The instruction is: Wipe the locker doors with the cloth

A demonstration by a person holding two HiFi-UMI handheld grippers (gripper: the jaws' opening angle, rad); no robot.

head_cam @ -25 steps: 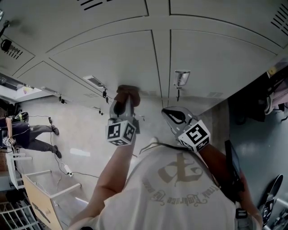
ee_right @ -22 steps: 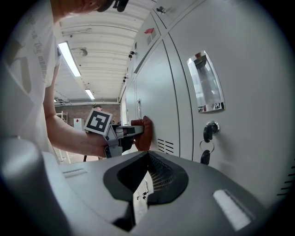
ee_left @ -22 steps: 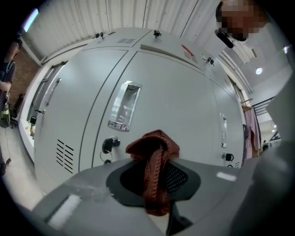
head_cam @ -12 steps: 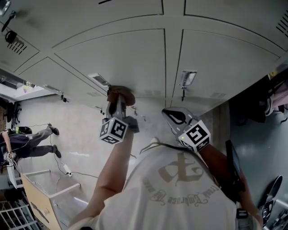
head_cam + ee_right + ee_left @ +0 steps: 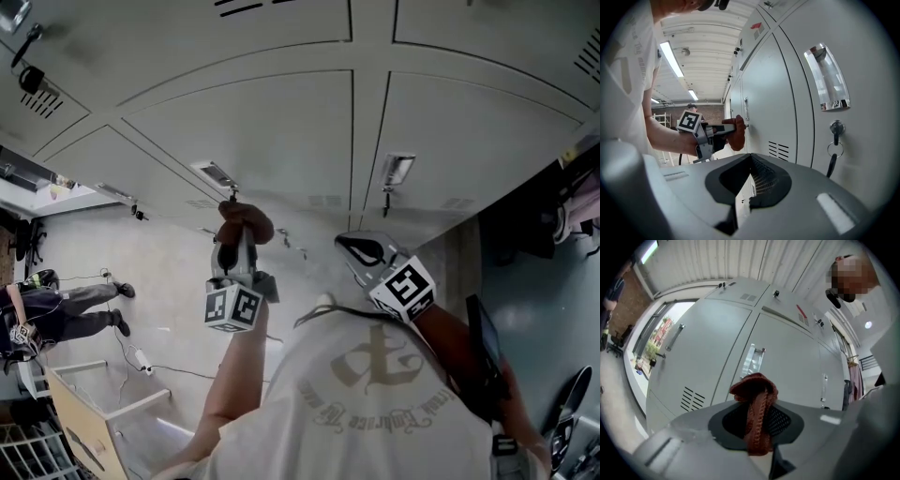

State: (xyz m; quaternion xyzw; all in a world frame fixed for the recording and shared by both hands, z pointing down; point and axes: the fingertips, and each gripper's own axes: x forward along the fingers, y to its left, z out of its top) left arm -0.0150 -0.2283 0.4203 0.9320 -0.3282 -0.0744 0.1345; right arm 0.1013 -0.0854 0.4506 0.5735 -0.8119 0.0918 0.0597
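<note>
A red-brown knitted cloth (image 5: 246, 222) is bunched in my left gripper (image 5: 232, 255), which is shut on it. The cloth (image 5: 754, 389) sticks out past the jaws toward a grey locker door (image 5: 785, 357) with a chrome handle (image 5: 753, 360). In the right gripper view the cloth (image 5: 737, 133) is close against a door below a handle; I cannot tell whether it touches. My right gripper (image 5: 367, 249) hangs shut and holds nothing, beside the neighbouring door (image 5: 469, 141). Its jaws (image 5: 747, 173) face a door with a handle (image 5: 828, 77) and a key (image 5: 836, 129).
Grey lockers (image 5: 272, 131) fill the upper part of the head view. A person (image 5: 52, 305) stands at far left beside a pale wooden frame (image 5: 89, 412). A cable (image 5: 141, 356) lies on the floor. Dark hanging things (image 5: 539, 211) are at the right.
My left gripper has drawn the cloth down the door, toward the lower left of the head view. The right gripper has stayed where it was.
</note>
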